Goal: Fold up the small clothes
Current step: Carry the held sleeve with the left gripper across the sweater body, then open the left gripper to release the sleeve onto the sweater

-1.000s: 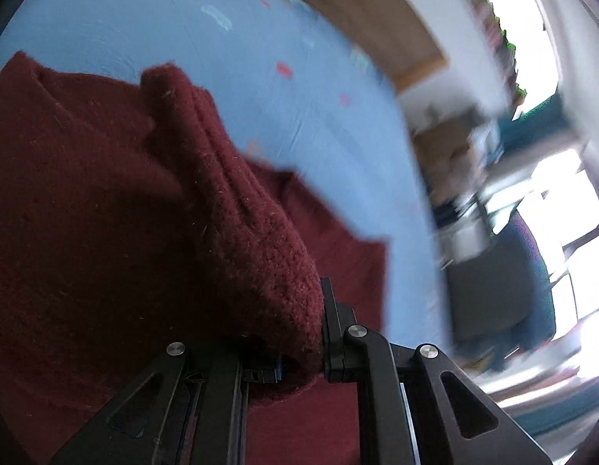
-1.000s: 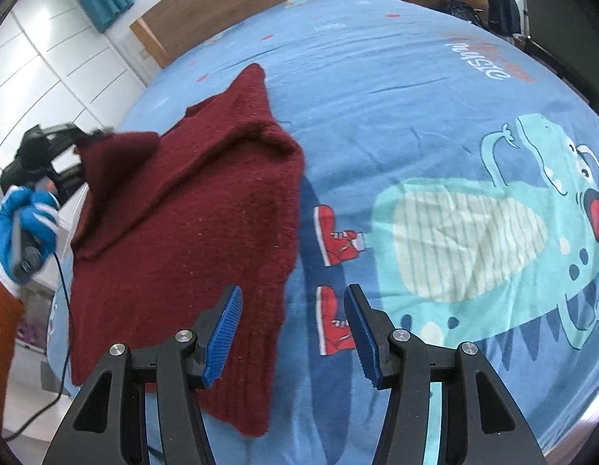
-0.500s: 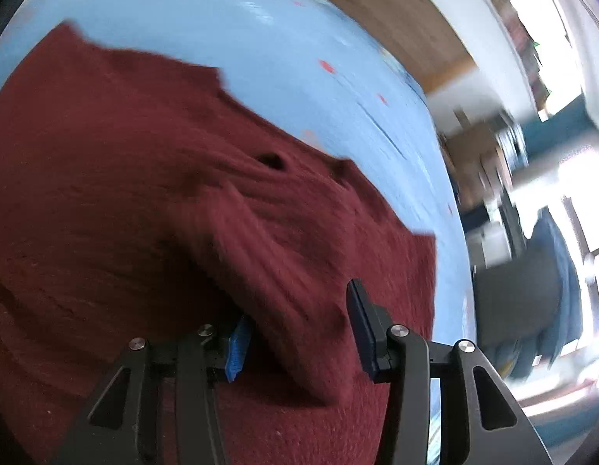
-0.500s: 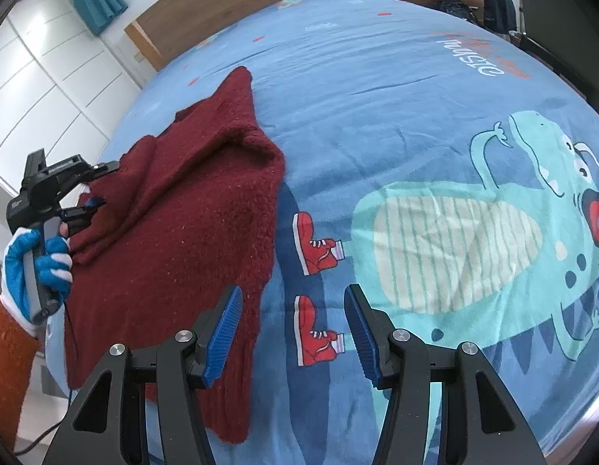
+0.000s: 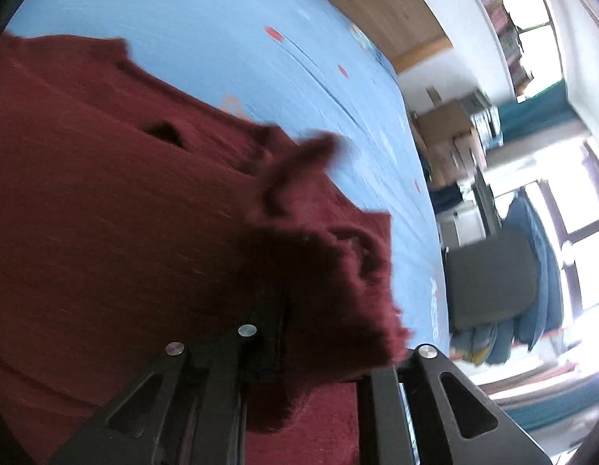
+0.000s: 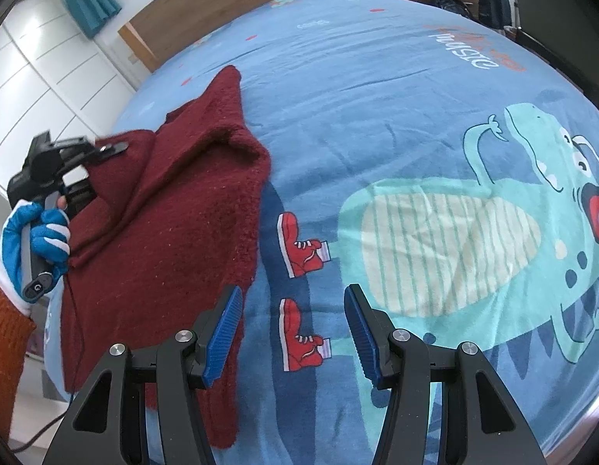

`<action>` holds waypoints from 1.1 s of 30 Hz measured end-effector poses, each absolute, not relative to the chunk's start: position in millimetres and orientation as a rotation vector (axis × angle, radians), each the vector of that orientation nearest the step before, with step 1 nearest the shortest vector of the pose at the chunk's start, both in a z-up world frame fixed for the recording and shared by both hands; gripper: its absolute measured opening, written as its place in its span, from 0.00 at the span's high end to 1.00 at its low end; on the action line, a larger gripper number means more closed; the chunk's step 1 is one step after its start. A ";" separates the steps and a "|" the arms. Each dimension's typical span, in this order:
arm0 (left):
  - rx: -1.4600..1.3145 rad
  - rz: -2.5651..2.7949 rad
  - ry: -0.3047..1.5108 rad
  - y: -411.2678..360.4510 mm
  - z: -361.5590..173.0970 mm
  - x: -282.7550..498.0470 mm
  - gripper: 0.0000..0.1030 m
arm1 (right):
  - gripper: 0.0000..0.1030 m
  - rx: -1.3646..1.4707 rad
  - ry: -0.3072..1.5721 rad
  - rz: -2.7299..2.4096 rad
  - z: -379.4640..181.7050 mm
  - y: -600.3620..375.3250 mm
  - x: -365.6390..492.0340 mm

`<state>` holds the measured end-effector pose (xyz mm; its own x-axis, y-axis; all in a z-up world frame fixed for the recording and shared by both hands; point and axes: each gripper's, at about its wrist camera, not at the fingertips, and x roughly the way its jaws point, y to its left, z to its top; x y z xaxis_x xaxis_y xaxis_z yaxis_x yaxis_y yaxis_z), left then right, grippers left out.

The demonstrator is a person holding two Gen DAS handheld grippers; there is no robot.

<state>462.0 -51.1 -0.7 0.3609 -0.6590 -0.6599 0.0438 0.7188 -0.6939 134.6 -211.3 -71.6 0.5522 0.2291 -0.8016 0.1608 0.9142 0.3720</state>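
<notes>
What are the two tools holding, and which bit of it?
The left tool pinches an edge of the dark red sweater, lifting that side off the bed. The right tool is open and holds nothing.

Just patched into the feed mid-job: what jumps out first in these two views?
The dark red knitted sweater dominates, bunched on the left part of the blue dinosaur-print bedspread. The left hand-held gripper is at its upper left edge, with cloth draped over its fingers in the left wrist view. The right hand-held gripper hangs open and empty above two printed red sneakers.
</notes>
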 end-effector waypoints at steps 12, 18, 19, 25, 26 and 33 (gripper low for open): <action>-0.469 -0.568 1.067 -93.5 17.4 441.5 0.51 | 0.45 0.436 0.981 0.028 -66.1 -218.7 130.3; -0.196 -0.263 1.040 -75.9 -2.4 440.4 0.51 | 0.45 0.445 0.982 0.022 -66.1 -223.3 127.9; -0.167 -0.249 1.043 -75.5 -7.9 436.6 0.51 | 0.45 0.445 0.982 0.022 -66.1 -223.8 127.5; 0.005 -0.300 1.023 -113.9 -10.8 403.0 0.37 | 0.45 0.436 0.992 0.022 -65.1 -220.0 129.4; 0.018 -0.316 1.024 -117.8 -11.0 398.6 0.36 | 0.45 0.434 0.991 0.023 -63.7 -218.7 129.6; 0.017 -0.377 0.994 -95.9 3.8 381.2 0.36 | 0.45 0.405 0.982 0.026 -54.0 -206.9 132.5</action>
